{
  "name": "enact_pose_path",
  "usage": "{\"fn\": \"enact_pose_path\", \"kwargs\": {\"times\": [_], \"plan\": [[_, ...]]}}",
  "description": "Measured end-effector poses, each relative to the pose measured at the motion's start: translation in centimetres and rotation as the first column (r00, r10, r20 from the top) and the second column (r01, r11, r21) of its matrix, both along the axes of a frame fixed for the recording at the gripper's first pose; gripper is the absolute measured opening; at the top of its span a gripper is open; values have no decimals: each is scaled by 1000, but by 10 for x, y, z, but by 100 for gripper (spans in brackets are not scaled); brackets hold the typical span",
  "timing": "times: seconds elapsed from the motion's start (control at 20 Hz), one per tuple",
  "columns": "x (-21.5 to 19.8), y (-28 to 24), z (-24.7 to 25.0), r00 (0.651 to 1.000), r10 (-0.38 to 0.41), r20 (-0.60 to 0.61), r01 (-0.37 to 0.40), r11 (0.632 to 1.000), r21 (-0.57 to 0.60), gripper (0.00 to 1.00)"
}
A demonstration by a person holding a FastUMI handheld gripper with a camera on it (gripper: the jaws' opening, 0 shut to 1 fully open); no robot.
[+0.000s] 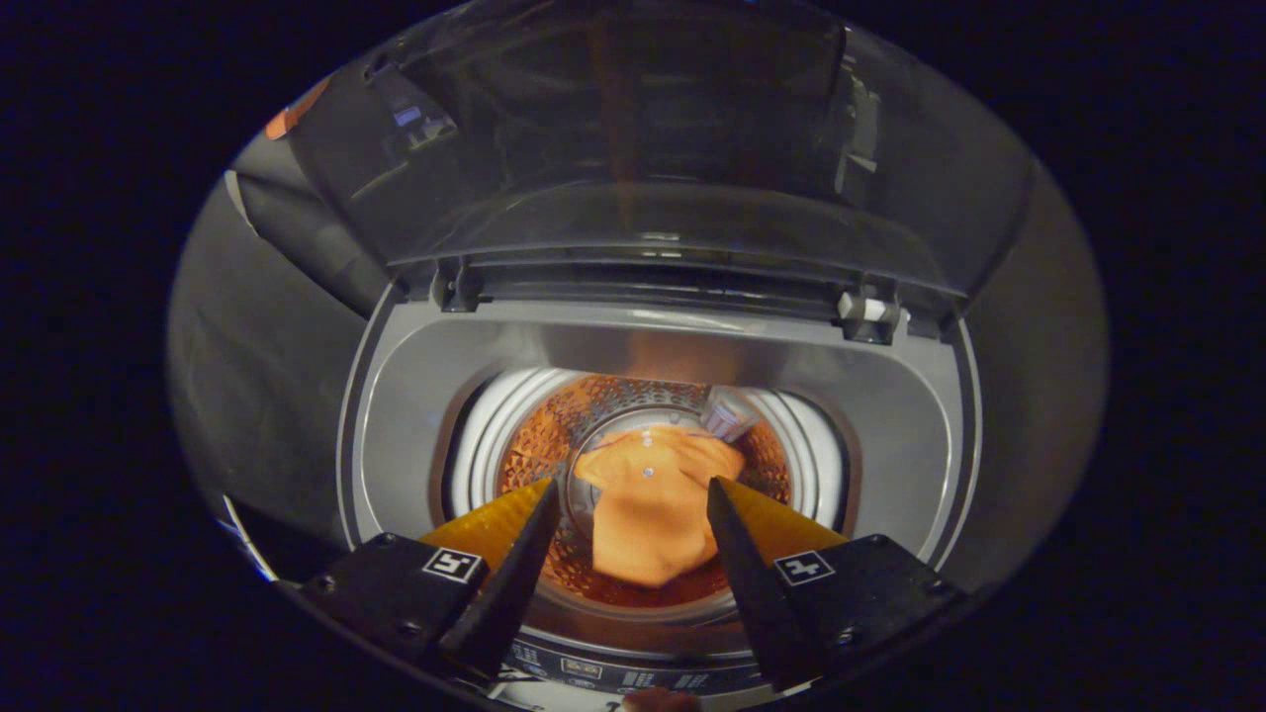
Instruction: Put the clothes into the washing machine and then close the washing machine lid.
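My hand-held gripper (631, 506) hangs over the open top of the grey top-loading washing machine (396, 396), fingers spread apart and grasping nothing. The orange garment (648, 514) lies crumpled on the floor of the perforated metal drum (534, 445), below and between my fingers, apart from them. I judge the loading done and the closing step now due.

The smoked transparent lid (633, 148) stands raised at the far side, hinged along the far rim. To close it well, I should lift clear of the opening, reach to the lid's upper free edge, and draw it toward me and down gently, keeping my fingers out of the closing gap.

Limits of inspection: the lid's top edge is cut off. The near control panel (613, 677) sits partly behind my fingers. A pale object (730, 413) at the drum's far right is unidentifiable. Whether more clothes wait outside cannot be told.
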State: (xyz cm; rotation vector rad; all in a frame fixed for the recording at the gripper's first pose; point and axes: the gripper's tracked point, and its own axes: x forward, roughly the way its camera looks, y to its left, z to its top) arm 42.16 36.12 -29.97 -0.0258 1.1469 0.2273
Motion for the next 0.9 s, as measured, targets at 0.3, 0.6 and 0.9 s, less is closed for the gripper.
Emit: {"fn": "enact_pose_path", "kwargs": {"times": [0.3, 0.6, 0.9], "plan": [[-6, -4, 18, 999, 23, 34, -23, 1000, -16, 90], [-13, -6, 68, 993, 32, 109, -33, 999, 3, 90], [2, -11, 156, 977, 1, 211, -9, 999, 36, 90]]}}
